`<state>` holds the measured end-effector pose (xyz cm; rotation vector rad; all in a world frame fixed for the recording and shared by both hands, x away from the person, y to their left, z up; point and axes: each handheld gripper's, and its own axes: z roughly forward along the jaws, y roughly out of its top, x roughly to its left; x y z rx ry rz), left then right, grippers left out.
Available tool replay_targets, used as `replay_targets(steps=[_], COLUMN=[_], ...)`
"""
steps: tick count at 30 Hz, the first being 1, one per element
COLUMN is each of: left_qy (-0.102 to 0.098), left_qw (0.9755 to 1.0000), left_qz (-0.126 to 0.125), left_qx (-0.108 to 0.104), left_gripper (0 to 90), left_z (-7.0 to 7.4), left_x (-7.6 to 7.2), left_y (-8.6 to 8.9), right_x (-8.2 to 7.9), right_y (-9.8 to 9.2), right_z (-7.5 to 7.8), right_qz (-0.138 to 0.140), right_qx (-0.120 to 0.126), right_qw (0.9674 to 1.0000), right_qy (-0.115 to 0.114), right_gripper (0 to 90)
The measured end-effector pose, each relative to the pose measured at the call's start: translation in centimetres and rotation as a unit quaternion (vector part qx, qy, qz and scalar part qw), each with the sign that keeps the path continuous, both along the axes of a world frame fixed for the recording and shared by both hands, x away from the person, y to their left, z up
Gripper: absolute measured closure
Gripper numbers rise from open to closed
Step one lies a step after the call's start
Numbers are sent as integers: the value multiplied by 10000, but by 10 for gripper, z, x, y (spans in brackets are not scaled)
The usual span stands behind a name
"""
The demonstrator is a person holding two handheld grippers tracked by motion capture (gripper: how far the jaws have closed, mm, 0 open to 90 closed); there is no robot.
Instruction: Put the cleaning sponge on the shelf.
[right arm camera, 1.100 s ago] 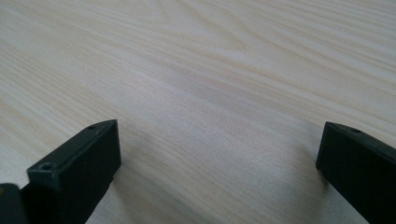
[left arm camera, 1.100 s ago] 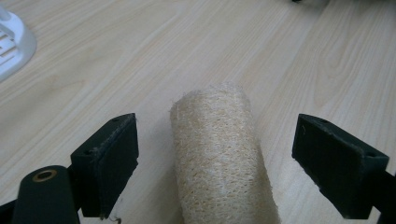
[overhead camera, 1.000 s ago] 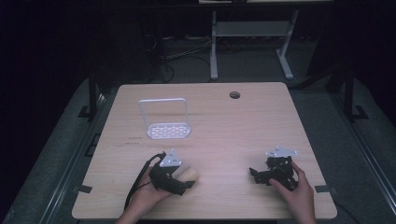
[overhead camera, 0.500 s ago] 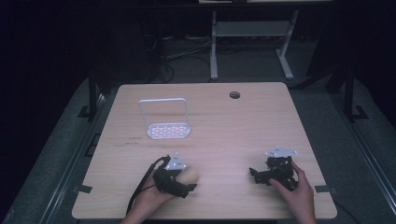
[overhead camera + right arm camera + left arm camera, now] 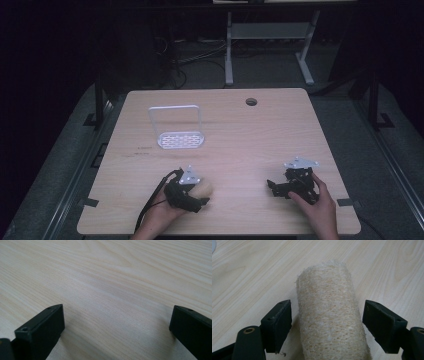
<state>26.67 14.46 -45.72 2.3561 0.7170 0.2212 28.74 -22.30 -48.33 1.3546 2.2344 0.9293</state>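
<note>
Over the last second the left tongs (image 5: 327,326) have slid toward the near edge of the pale wooden table (image 5: 280,135), jaws spread either side of the beige fibrous loofah cylinder (image 5: 329,312), not yet pinching; a grasp looks imminent. Right tongs (image 5: 117,327) rest spread, empty.
</note>
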Motion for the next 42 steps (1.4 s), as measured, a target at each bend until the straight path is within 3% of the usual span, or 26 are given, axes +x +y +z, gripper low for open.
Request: replay_targets(steps=[15,27,42], left_qy=[110,126,73], left_qw=[9999,9999,9996], left_qz=[14,-4,34], left_qx=[-67,-113,-260], left_gripper=[386,398,401], left_z=[2,3,12], left_x=[1,4,10], left_y=[4,7,27], right_x=[0,0,0], right_y=[0,0,0], right_z=[0,0,0], right_qz=[-2,-1,-1], right_qx=[2,2,2], right_qw=[10000,10000,10000], right_qy=[0,0,1], right_gripper=[0,0,0])
